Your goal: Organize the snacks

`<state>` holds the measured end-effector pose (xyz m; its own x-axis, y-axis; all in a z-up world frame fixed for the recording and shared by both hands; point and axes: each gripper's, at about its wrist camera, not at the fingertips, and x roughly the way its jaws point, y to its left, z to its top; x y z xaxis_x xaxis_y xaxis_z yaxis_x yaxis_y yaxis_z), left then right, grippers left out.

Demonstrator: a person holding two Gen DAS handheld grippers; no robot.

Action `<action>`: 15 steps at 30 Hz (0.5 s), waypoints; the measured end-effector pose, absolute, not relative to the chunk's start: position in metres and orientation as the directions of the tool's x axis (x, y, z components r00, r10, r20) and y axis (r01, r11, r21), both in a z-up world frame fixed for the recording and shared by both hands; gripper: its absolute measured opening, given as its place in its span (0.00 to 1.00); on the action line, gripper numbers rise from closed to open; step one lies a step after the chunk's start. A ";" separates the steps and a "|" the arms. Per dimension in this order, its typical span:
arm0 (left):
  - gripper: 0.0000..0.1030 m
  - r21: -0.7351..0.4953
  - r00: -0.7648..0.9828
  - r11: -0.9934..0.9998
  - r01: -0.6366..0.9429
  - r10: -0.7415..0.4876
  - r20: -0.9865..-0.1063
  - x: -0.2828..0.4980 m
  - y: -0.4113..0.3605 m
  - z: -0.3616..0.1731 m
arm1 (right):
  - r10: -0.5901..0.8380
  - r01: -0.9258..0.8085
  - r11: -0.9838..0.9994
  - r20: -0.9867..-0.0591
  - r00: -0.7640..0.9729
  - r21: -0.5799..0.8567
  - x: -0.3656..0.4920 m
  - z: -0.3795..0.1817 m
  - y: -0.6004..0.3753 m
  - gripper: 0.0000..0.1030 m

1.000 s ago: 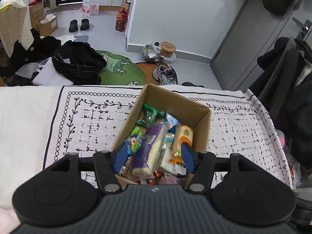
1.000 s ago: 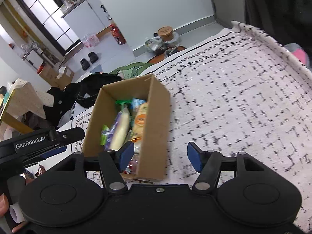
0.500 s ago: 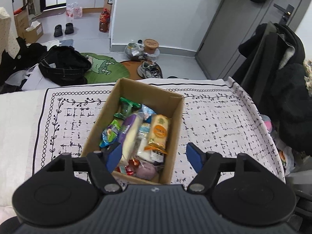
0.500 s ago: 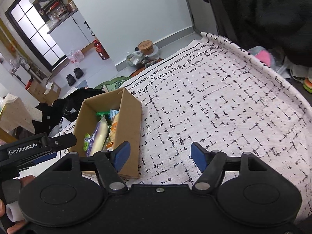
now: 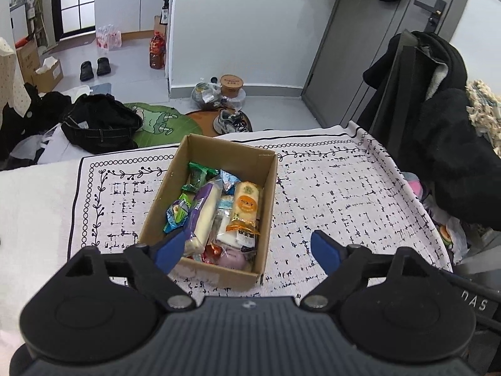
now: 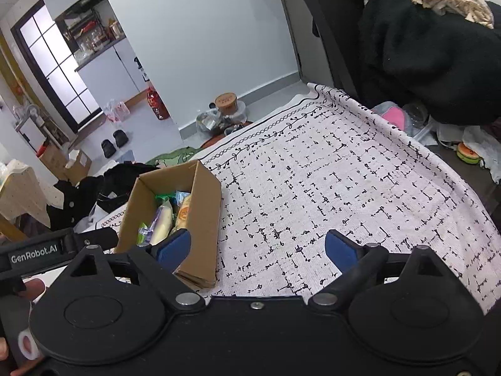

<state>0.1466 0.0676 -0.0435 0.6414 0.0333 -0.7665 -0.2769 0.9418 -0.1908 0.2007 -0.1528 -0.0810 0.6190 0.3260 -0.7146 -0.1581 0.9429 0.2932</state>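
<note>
A cardboard box [image 5: 269,188] stands on the patterned white cloth [image 5: 344,194]. It holds several wrapped snacks: a long purple-and-white pack [image 5: 205,216], an orange-labelled pack [image 5: 245,206], a green wrapper [image 5: 198,172]. My left gripper [image 5: 247,250] is open and empty, held above the box's near end. The box also shows in the right wrist view [image 6: 203,206], at the left. My right gripper [image 6: 258,247] is open and empty, above the cloth to the right of the box.
The cloth-covered table [image 6: 344,172] ends at the far and right edges. A dark coat on a chair [image 5: 438,125] stands at the right. Clothes, shoes and a green mat [image 5: 156,122] lie on the floor beyond. The left gripper's arm [image 6: 47,247] is beside the box.
Both grippers have drawn back and up from the box, so more cloth shows. The left gripper's jaws have opened wider. The box and snacks have not moved.
</note>
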 end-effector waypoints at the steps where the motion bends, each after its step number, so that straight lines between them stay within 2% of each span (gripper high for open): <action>1: 0.89 -0.188 0.644 0.943 -0.273 0.034 -0.764 0.143 0.066 -0.042 | 0.326 -0.157 0.943 -0.711 0.622 0.295 0.198 -0.080 -0.154 0.92; 4: 0.92 -0.185 0.654 0.947 -0.262 0.034 -0.756 0.134 0.063 -0.037 | 0.320 -0.153 0.944 -0.703 0.636 0.291 0.189 -0.075 -0.156 0.97; 10: 0.99 -0.198 0.671 0.949 -0.244 0.018 -0.741 0.115 0.058 -0.026 | 0.321 -0.160 0.943 -0.677 0.662 0.291 0.173 -0.063 -0.164 1.00; 15: 1.00 -0.182 0.695 0.956 -0.229 0.030 -0.718 0.098 0.051 -0.016 | 0.322 -0.170 0.944 -0.664 0.675 0.284 0.159 -0.056 -0.169 1.00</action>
<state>0.0977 0.0512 -0.0160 0.6950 0.0299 -0.7184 -0.2288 0.9564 -0.1815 0.1586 -0.1691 -0.0557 0.6748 0.3217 -0.6642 -0.1701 0.9435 0.2843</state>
